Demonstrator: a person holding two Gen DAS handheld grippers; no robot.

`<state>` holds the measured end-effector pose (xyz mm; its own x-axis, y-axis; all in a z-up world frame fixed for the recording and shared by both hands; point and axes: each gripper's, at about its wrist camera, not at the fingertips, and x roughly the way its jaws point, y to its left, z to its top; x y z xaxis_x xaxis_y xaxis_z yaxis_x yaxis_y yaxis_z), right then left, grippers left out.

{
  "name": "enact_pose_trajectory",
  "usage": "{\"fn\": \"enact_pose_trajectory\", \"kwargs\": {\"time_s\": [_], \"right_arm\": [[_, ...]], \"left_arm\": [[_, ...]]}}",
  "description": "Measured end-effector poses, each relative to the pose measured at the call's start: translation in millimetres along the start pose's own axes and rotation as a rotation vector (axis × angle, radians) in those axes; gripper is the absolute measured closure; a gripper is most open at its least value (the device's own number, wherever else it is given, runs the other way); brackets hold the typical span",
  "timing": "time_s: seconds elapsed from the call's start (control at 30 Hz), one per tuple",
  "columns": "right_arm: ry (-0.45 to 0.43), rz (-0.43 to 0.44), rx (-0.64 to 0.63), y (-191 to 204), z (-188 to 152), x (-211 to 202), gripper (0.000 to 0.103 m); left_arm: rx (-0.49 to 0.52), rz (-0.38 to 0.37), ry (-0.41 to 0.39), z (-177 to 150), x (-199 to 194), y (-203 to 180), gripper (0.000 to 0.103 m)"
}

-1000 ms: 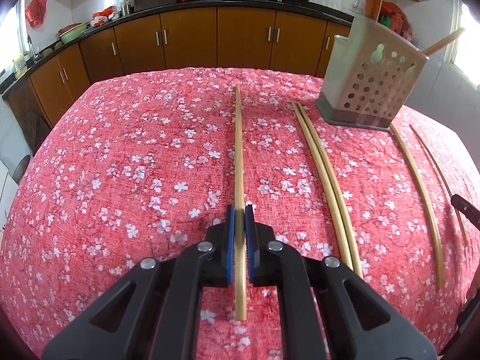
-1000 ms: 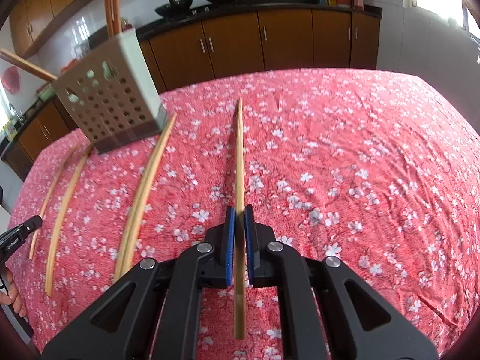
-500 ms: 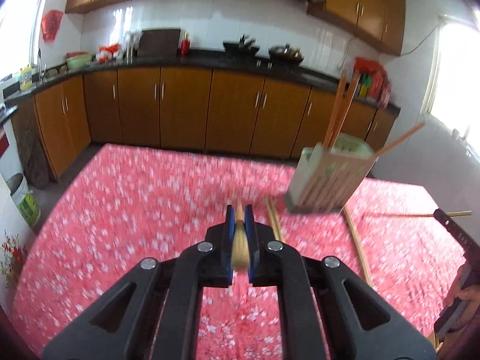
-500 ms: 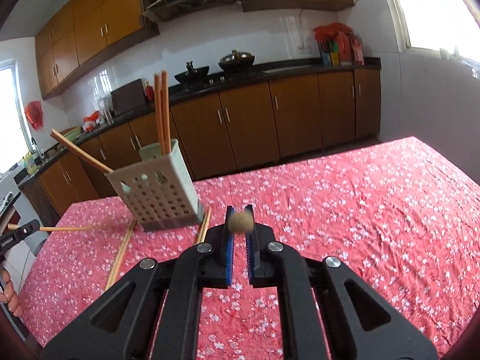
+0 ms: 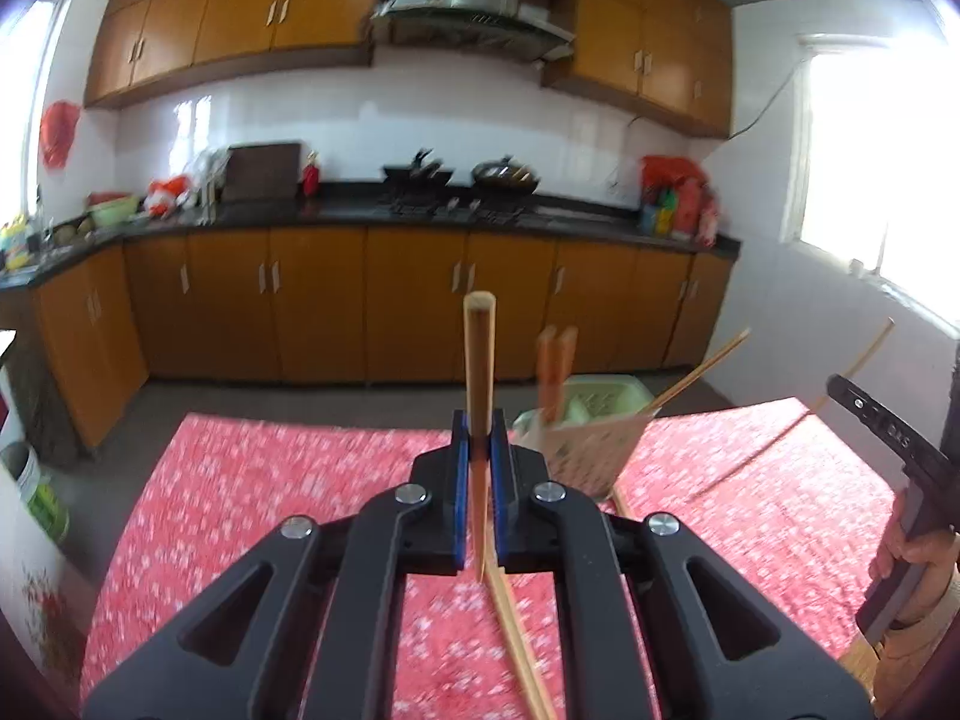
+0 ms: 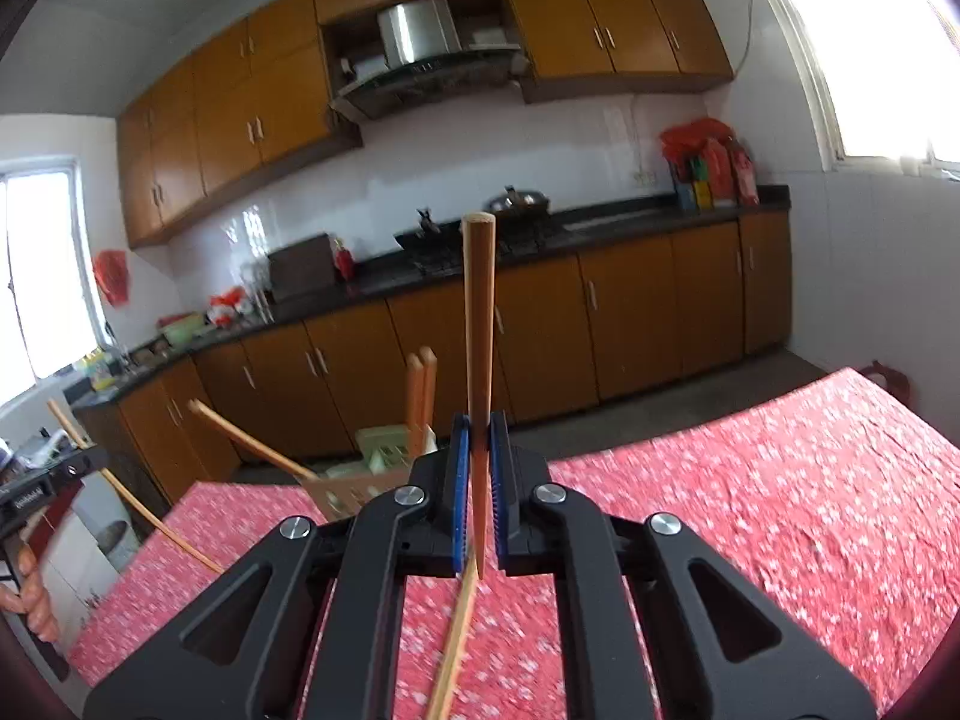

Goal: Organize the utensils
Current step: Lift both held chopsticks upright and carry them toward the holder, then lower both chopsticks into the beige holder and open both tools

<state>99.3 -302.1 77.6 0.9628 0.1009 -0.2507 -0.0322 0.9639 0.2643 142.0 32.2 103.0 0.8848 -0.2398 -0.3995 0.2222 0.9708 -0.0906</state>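
**Above the table, two chopsticks gripped**

Nearest, left tongs [image 5: 478, 498] pinch one chopstick [image 5: 479, 360]; right tongs [image 6: 478, 498] clamp another chopstick [image 6: 478, 324]. Light, stiff, smooth sticks probably pivot unless gripped mid-shaft. Beyond, the perforated holder [image 5: 591, 438] stands on the red table [image 5: 270, 480].

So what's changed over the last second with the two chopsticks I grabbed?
Both are up off the table now. The left gripper has lifted its chopstick clear of the red cloth, and the right gripper has done the same with its chopstick; both views have tilted up toward the cabinets. Unchanged: jaws shut on the sticks, the holder in place, a loose pair on the cloth.
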Motion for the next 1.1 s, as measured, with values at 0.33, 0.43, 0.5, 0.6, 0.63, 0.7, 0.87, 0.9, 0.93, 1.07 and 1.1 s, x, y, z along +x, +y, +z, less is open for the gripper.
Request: {"fn": "enact_pose_trajectory", "kwargs": {"time_s": [0.33, 0.43, 0.5, 0.6, 0.63, 0.7, 0.87, 0.9, 0.93, 1.07, 1.1], "right_arm": [[-0.116, 0.117, -0.007, 27.3, 39.7, -0.4, 0.096], [-0.115, 0.118, -0.028, 36.0, 40.1, 14.2, 0.096], [-0.106, 0.112, -0.040, 41.6, 39.3, 24.7, 0.096], [-0.087, 0.092, -0.066, 48.3, 33.8, 46.2, 0.096], [-0.079, 0.089, -0.068, 48.6, 31.6, 51.1, 0.096], [-0.053, 0.086, -0.066, 48.9, 28.8, 65.7, 0.096], [0.007, 0.081, -0.077, 52.8, 17.3, 86.7, 0.096], [0.022, 0.083, -0.082, 53.1, 14.4, 90.0, 0.096], [0.033, 0.084, -0.084, 52.9, 11.3, 92.3, 0.096], [0.054, 0.081, -0.089, 52.3, 7.2, 95.3, 0.095], [0.056, 0.081, -0.089, 52.2, 8.1, 95.7, 0.095]], "left_arm": [[-0.054, -0.062, -0.191, 58.3, -4.0, -31.7, 0.095], [-0.079, -0.049, -0.251, 73.5, 5.0, -40.2, 0.095], [-0.079, -0.034, -0.279, 80.7, 15.2, -46.6, 0.095], [-0.072, -0.017, -0.298, 82.8, 33.4, -53.6, 0.095], [-0.071, -0.012, -0.302, 81.1, 39.7, -55.6, 0.095], [-0.066, 0.000, -0.299, 77.4, 56.3, -58.5, 0.095], [-0.071, -0.011, -0.260, 62.6, 88.3, -59.4, 0.095], [-0.071, -0.013, -0.246, 58.4, 95.2, -59.9, 0.095], [-0.070, -0.014, -0.235, 56.0, 100.3, -60.2, 0.095], [-0.068, -0.018, -0.192, 44.6, 113.0, -60.3, 0.094], [-0.068, -0.019, -0.189, 42.8, 113.5, -59.9, 0.093]]}}
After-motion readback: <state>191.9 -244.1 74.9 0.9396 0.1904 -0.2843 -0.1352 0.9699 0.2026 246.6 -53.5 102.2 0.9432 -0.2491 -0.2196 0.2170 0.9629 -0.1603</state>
